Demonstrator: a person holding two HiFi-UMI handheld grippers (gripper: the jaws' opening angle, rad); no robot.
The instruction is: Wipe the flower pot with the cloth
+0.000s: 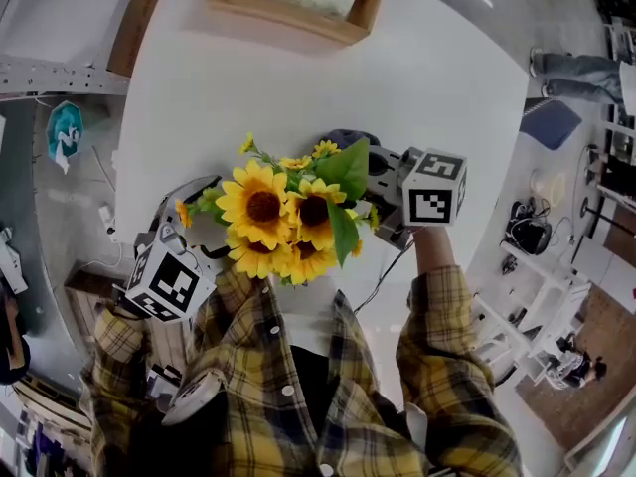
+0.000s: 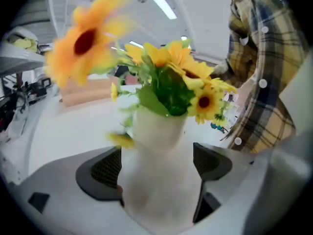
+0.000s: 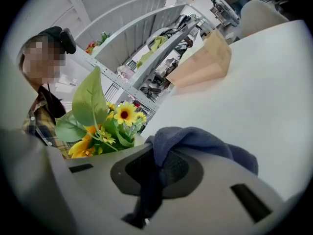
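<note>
**One pot gripped, one cloth pinched, over a white table**

A round white table [image 1: 437,78] fills the middle of a workshop-like room with grey floor around it. Nearest the head camera is the person's yellow plaid shirt [image 1: 258,386], with one sleeve reaching forward on each side.

There are two grippers, each with one marker cube. The left gripper [image 2: 157,163] has its jaws spread around the single white flower pot [image 2: 159,131], and both dark pads press against the pot's sides. The pot sits at the table's near edge, close to the person's chest. No view shows whether its base rests on the table.

The pot holds one bunch of artificial sunflowers [image 1: 273,217]. Four large blooms face the head camera, with smaller ones and green leaves around them. In the head view this bunch hides the pot and both sets of jaws. In the left gripper view one blurred bloom hangs across the upper left.

The right gripper [image 3: 161,173], just beside the bunch on its right, has its jaws pinched together on the one blue-grey cloth [image 3: 205,141]. The cloth drapes over the top of the jaws.

At the table's far edge stands one wooden tray [image 1: 248,3] with something pale inside. Beyond the table, metal shelving [image 3: 146,58] holds clutter. A second person's legs [image 1: 576,73] show at the far right.
</note>
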